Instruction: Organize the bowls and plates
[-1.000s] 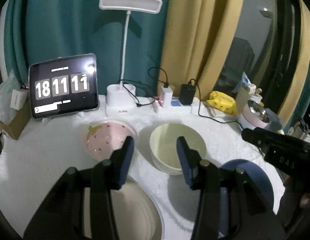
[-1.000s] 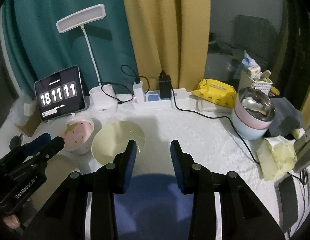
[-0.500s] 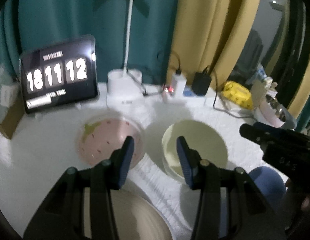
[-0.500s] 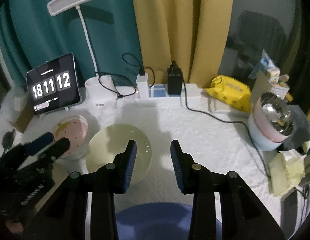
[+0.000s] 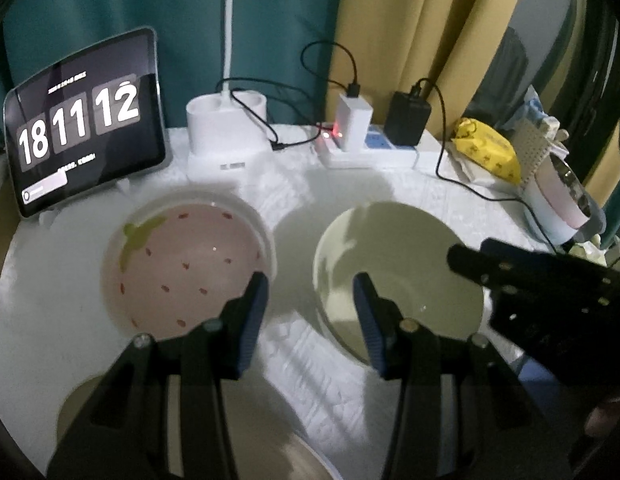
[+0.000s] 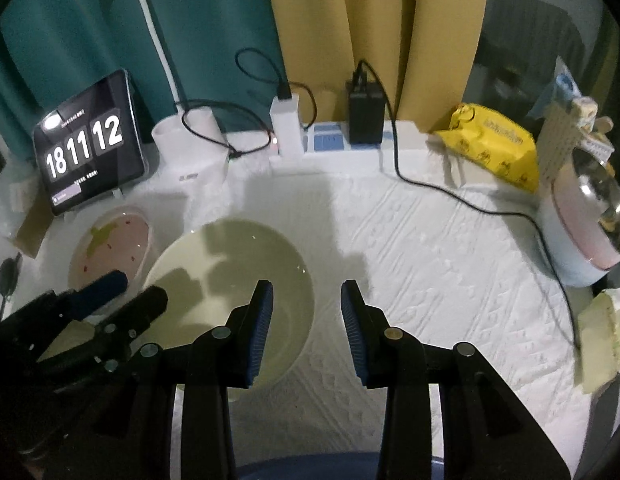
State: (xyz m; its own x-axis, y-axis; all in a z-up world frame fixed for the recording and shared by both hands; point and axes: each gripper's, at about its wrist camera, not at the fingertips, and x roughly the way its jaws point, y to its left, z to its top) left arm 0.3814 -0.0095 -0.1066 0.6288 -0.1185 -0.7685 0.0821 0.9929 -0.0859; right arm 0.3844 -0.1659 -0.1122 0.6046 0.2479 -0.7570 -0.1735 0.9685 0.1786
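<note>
Both grippers are released and carry nothing: the left gripper (image 5: 310, 296) hangs over the gap between the two bowls, and the right gripper (image 6: 307, 304) hangs over the right rim of the pale yellow bowl (image 6: 230, 280), one finger above the bowl's inside and the other above bare cloth. The pink strawberry bowl (image 5: 182, 264) stands to the left of the yellow one on the white-clothed surface (image 6: 429, 260), the two just beside each other but apart. A cream plate (image 5: 270, 432) lies at the near edge under the left gripper, and a blue plate (image 6: 310, 468) at the near edge under the right one. The step in hand appears to be the approach to a bowl rim. Lower each gripper so that one finger goes inside the wall and the other outside, then clench only once the rim sits well between the pads. Keep the two grippers from crossing, since they work close together over the yellow bowl. Expect glazed walls to slip; lift level. Stay clear of the charger cable (image 6: 469, 204) at the far right.
</note>
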